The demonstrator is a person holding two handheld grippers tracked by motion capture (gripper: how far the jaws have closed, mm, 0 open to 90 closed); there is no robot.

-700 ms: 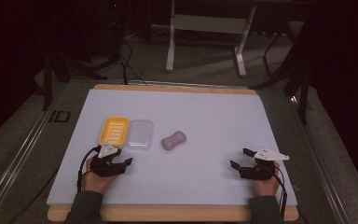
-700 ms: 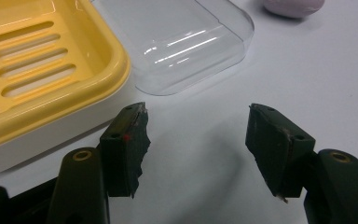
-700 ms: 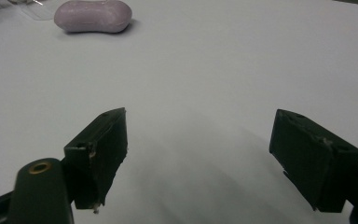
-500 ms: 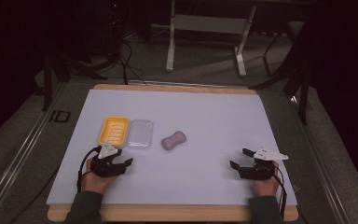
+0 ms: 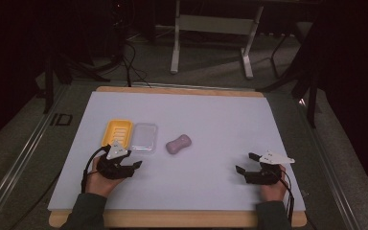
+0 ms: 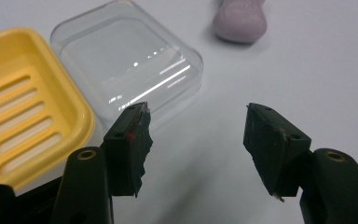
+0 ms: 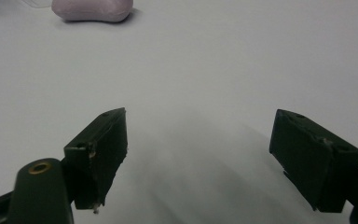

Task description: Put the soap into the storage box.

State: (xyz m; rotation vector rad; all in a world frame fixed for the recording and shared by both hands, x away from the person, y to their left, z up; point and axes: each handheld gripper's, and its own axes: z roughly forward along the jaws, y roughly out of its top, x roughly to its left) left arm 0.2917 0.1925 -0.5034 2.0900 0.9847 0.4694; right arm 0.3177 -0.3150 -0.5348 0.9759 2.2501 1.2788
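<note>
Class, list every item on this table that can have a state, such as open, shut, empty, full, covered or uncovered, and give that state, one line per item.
Yellow soap dish: empty, uncovered.
Clear plastic lid: off, lying beside the dish.
Pink soap bar: loose on the table, outside the dish.
Left hand-held gripper: open, holding nothing.
Right hand-held gripper: open, holding nothing.

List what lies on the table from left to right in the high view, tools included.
Left tool → yellow soap dish → clear lid → pink soap bar → right tool.
</note>
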